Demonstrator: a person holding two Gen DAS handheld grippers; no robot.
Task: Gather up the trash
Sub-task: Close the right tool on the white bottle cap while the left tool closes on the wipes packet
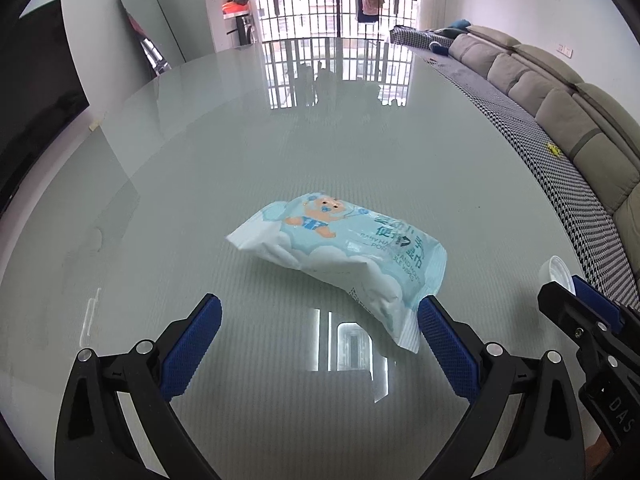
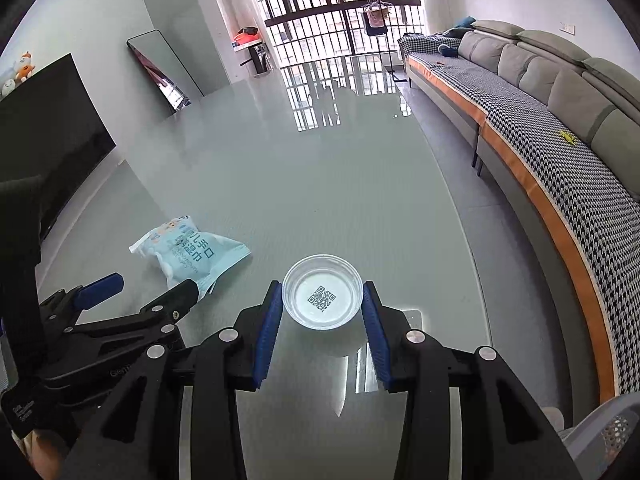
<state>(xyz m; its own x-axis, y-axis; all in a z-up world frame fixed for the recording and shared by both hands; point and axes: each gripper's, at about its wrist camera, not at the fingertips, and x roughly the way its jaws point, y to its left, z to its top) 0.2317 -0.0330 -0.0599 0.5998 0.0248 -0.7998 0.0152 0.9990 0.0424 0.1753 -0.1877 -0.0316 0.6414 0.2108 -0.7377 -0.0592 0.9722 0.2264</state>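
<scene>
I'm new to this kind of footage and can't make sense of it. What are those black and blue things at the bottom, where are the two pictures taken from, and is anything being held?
There is no robot: a person holds a hand tool in each hand, each ending in a two-fingered claw with blue pads, with a camera looking along the fingers. One picture comes from the left claw, the other from the right claw. Both look down at a glossy glass table. A pack of baby wipes lies on it; the open left claw is at its near end, not gripping. The right claw is shut on a small clear cup with a QR code on its bottom.
</scene>
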